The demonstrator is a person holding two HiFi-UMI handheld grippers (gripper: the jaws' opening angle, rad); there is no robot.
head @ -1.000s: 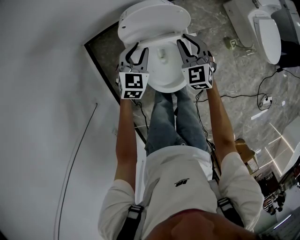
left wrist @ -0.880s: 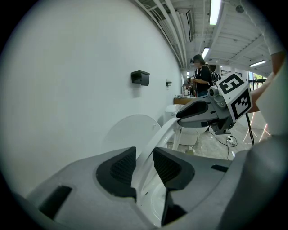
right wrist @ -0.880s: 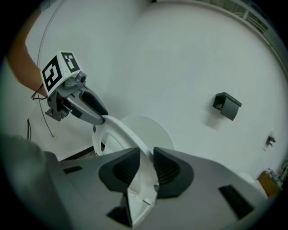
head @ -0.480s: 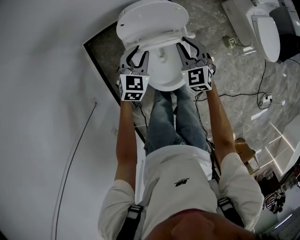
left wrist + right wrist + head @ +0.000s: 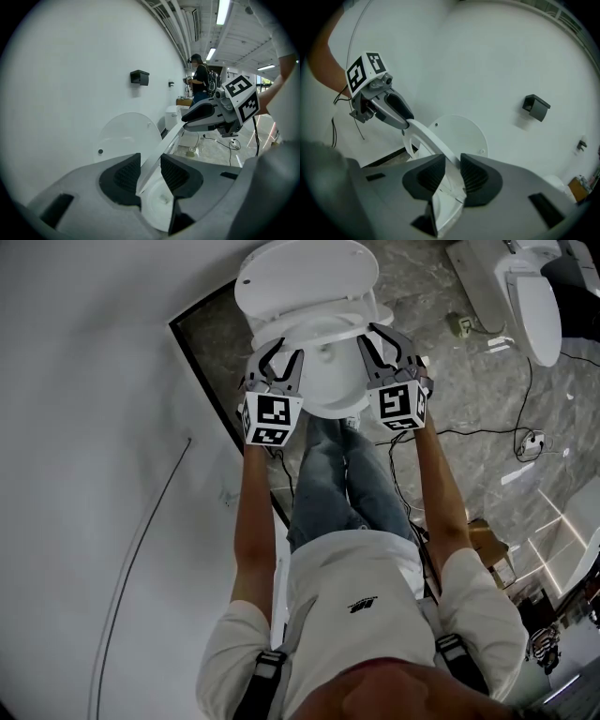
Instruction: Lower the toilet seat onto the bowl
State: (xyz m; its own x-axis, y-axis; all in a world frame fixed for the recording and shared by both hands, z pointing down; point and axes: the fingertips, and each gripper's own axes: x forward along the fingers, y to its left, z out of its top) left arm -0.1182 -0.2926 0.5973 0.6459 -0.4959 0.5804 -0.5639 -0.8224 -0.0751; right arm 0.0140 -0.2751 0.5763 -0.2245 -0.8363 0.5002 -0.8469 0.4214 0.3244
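The white toilet seat (image 5: 309,326) stands tilted between its raised lid (image 5: 305,273) and the bowl (image 5: 328,390). My left gripper (image 5: 278,357) is shut on the seat's left rim (image 5: 161,145), and my right gripper (image 5: 380,338) on its right rim (image 5: 429,138). Both sets of jaws have just been opening slightly, with the thin rim still between the pads. In the left gripper view the seat runs up to the right gripper (image 5: 187,117). In the right gripper view it runs to the left gripper (image 5: 407,123). The round lid (image 5: 124,136) leans on the wall behind.
A white wall lies close on the left, with a black fixture (image 5: 139,77) on it. More toilets (image 5: 534,306) and cables (image 5: 525,437) are on the marble floor at right. A person (image 5: 201,82) stands farther down the room. My legs (image 5: 347,484) are right before the bowl.
Both grippers have moved a little with the seat. The seat has tipped further away from the lid and down toward the bowl.
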